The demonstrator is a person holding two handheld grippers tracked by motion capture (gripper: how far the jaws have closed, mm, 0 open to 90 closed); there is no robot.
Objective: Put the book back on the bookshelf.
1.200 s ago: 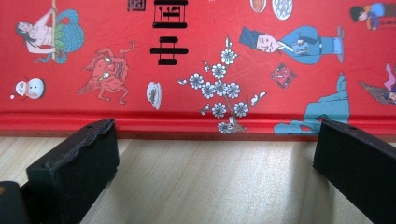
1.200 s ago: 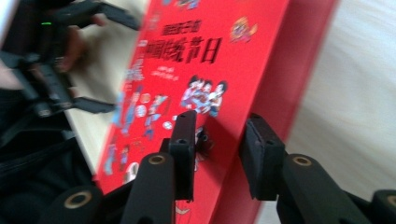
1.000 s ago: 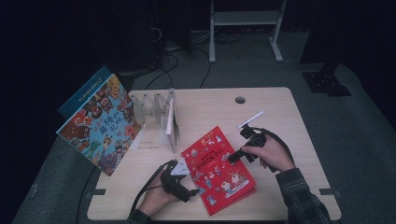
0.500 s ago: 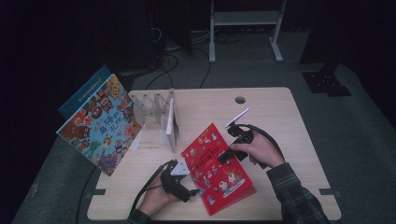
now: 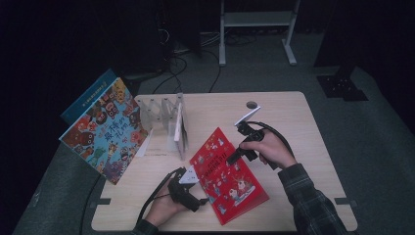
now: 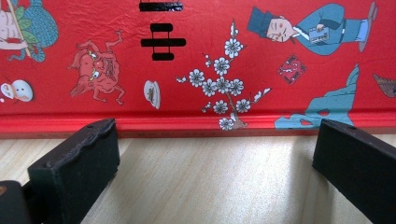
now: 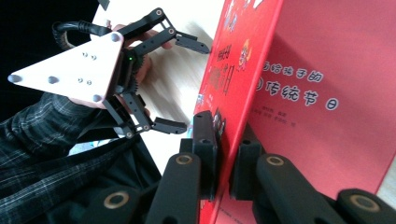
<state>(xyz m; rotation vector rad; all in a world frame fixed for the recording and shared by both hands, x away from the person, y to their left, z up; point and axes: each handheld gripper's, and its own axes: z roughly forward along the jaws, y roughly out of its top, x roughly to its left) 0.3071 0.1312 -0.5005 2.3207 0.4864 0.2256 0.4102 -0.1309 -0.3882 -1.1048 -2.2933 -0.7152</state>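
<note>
A red picture book (image 5: 225, 176) lies on the wooden table (image 5: 293, 127) in front of me. My right gripper (image 5: 234, 156) is at the book's upper right edge. In the right gripper view its jaws (image 7: 226, 130) have just been closing and now pinch the red book's (image 7: 317, 70) cover edge between the pads. My left gripper (image 5: 195, 183) rests at the book's lower left side. Its jaws (image 6: 215, 144) stand wide open on the tabletop, facing the red book's (image 6: 196, 37) edge without touching it. The left gripper (image 7: 194, 86) also appears open in the right gripper view.
A white slotted book rack (image 5: 161, 110) stands at the table's back left with a thin book (image 5: 180, 129) upright in it. A large blue picture book (image 5: 105, 129) leans at the left, overhanging the table edge. A cable hole (image 5: 251, 105) is at the back.
My right gripper has moved left onto the red book's edge and closed on it. The left gripper has stayed where it was.
</note>
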